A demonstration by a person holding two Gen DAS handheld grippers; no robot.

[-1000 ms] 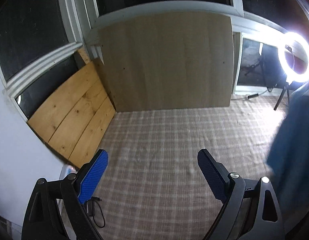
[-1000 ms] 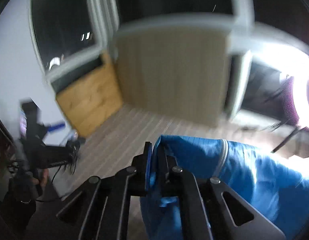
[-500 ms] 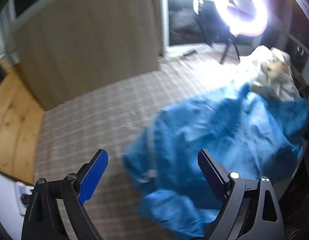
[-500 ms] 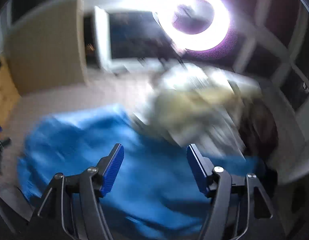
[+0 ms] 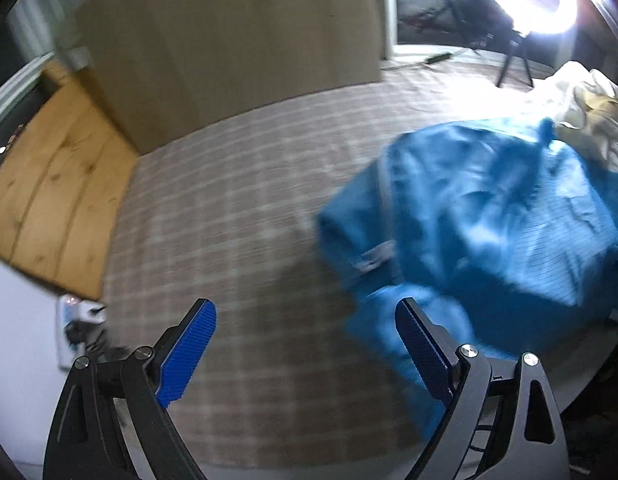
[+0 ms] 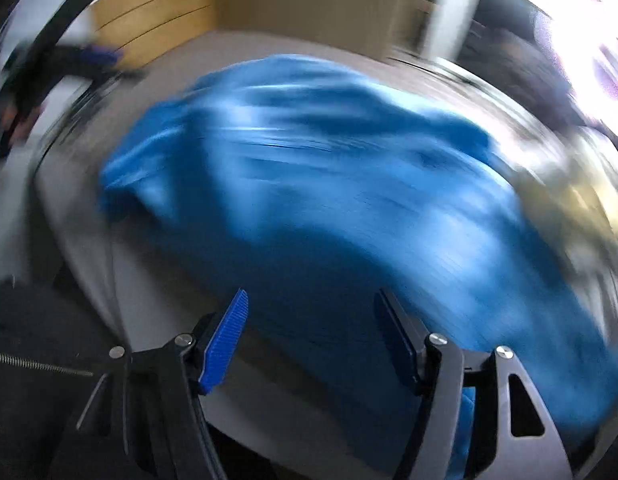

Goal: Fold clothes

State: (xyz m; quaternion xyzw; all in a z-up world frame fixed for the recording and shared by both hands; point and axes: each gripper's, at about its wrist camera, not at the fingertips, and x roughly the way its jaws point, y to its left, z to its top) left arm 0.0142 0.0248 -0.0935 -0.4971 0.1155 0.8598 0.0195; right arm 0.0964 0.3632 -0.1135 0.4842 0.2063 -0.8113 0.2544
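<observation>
Judging by the way it slumps in soft rumples, I take the blue jacket (image 5: pixel 489 216) for light, limp and a bit slick, nothing fragile, so I would pinch it at a firm edge: the grey zipper band (image 5: pixel 385 200) or the hem nearest me. It lies crumpled on the checked bedcover (image 5: pixel 237 208), just beside a cream clothes heap (image 5: pixel 581 120), bright blue with fine stripes. My left gripper (image 5: pixel 305 340) hangs spread wide and empty over bare bedcover beside the jacket; my right gripper (image 6: pixel 309 336) is spread over the jacket, pinching nothing.
</observation>
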